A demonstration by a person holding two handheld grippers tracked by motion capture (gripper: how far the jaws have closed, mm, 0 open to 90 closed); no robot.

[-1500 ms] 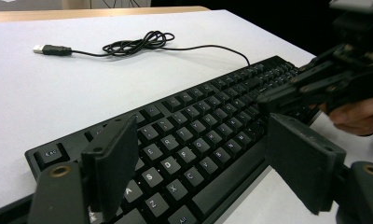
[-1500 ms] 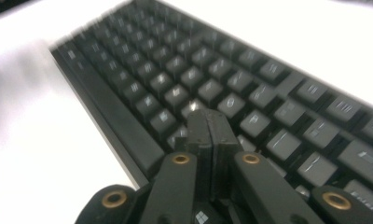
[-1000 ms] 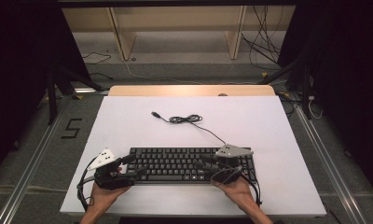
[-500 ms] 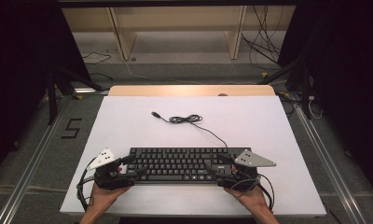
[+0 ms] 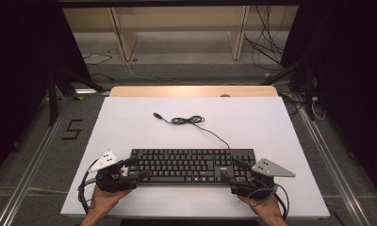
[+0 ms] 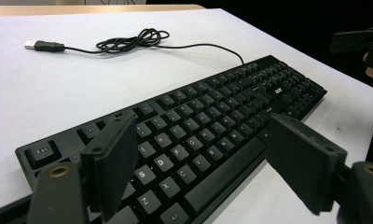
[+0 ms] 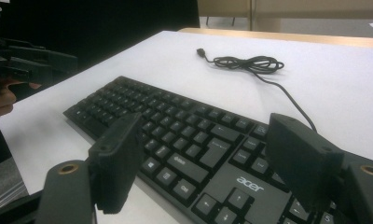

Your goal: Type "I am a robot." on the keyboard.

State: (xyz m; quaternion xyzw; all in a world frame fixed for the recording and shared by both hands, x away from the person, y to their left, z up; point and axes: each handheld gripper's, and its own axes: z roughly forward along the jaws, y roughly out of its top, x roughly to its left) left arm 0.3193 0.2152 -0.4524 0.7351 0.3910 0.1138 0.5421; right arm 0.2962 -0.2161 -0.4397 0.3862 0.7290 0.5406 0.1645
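A black keyboard [image 5: 192, 165] lies flat on the white table [image 5: 130, 127], along the near edge, and the person has a gripper at each end of it. The left gripper [image 5: 132, 168] sits at the keyboard's left end, held in the left hand [image 5: 104, 195], with its jaws spread wide; in the left gripper view [image 6: 203, 163] one jaw stands over the top-left keys and the other hangs past the front edge by the space bar, so the corner of the keyboard lies between them, and nothing is clamped. I cannot tell whether either jaw touches the keys. The right gripper [image 5: 233, 172] is at the keyboard's right end, in the right hand [image 5: 264, 207], and it too is wide open with nothing held; in the right gripper view [image 7: 208, 158] the arrow keys and the maker's logo lie just ahead of and between its jaws. A grey three-cornered plate rides on top of each gripper, and a cable trails back from each toward the person. From the far edge of the keyboard, ahead of the right gripper, a thin black cord [image 5: 196, 123] runs away across the table, gathers into a loose coil well beyond both grippers, and ends in a plug [image 5: 157, 115] lying on the bare tabletop. Beyond the table's far edge is a wooden shelf frame [image 5: 177, 33] with loose wires on the floor.
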